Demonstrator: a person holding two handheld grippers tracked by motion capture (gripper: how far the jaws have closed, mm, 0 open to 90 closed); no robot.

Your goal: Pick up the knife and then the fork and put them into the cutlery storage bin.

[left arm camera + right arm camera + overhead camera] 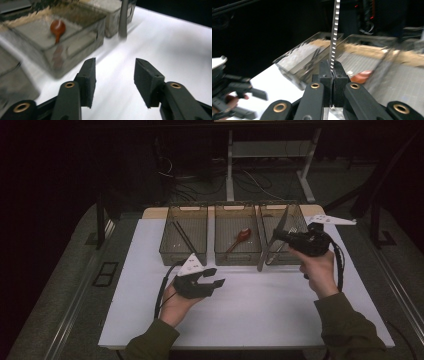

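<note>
- The right hand-held gripper (281,236) is clamped tight on a long, flat metal utensil with a row of slots along it, most likely a slotted turner (274,240). In the right gripper view the two jaws are pressed together with the slotted turner (333,35) rising straight up from between them.
- From the high view the turner slants down from the top of the right wire basket (295,220) to the worktop (250,310) just in front of the gap between the middle and right baskets. Whether its lower end touches the surface I cannot tell.
- The left hand-held gripper (214,277) is held low over the worktop, in front of the left wire basket (184,234) and well apart from the turner. Its jaws stand apart with nothing between them, and bare white surface shows through the gap in the left gripper view (115,80).
- Three wire baskets sit in a row at the far edge of the worktop. The middle wire basket (226,222) holds a red spoon (240,238), which also shows blurred in the left gripper view (57,28).
- A dark thin utensil (184,236) lies slantwise in the left basket; what it is I cannot tell.
</note>
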